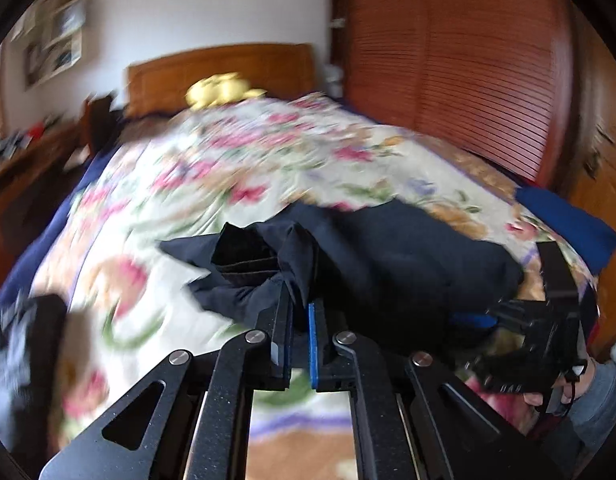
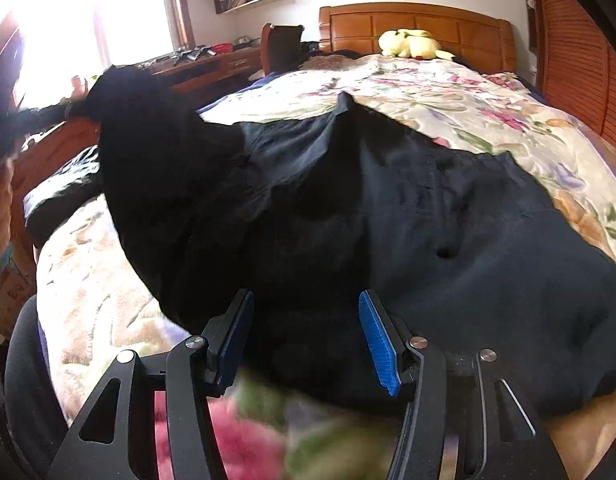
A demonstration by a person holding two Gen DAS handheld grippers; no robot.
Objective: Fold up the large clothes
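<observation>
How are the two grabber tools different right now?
The left gripper is shut on a bunched fold of the dark garment; the right gripper is open, its fingers apart over the cloth. The left lifts fabric; the right grips nothing. Both have black arms and blue pads.

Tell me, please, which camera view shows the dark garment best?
The right wrist view: the dark garment spreads sharply across the floral bedspread. The left wrist view is blurred, showing only a bunched end pinched in the left tool.
</observation>
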